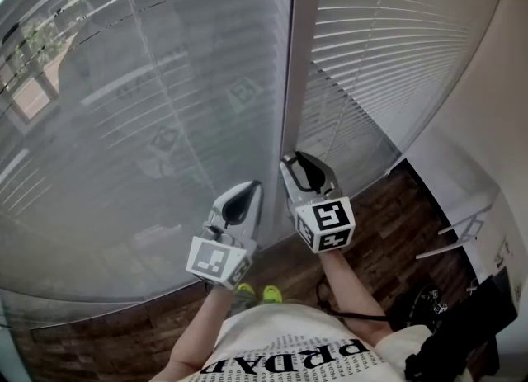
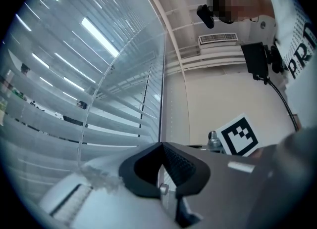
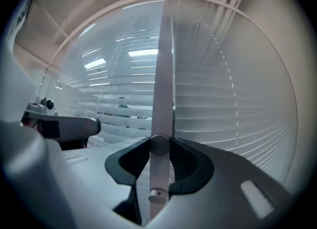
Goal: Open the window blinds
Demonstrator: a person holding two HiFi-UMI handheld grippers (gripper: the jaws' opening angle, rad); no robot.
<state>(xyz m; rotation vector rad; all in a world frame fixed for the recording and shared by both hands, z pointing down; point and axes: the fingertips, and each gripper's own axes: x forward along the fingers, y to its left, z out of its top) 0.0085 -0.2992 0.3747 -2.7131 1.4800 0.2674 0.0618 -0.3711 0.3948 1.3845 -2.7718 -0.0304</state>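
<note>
Two slatted window blinds hang side by side, the left blind (image 1: 140, 100) and the right blind (image 1: 388, 50), with a white upright frame (image 1: 299, 42) between them. Through the left slats I glimpse the outside. A thin white wand (image 1: 334, 134) hangs in front of the right blind. My right gripper (image 1: 299, 160) is shut on its lower end. In the right gripper view the wand (image 3: 160, 124) stands upright between the pads of that gripper (image 3: 159, 144). My left gripper (image 1: 247, 186) is shut and holds nothing. A clear wand (image 2: 81, 139) ends against the outside of one finger.
Dark wooden floor (image 1: 388, 224) runs along the foot of the window. A white wall (image 1: 487, 124) closes the right side, with a white rack (image 1: 466, 228) and a black bag (image 1: 450, 339) below it. The person's yellow-green shoes (image 1: 260, 294) are under the grippers.
</note>
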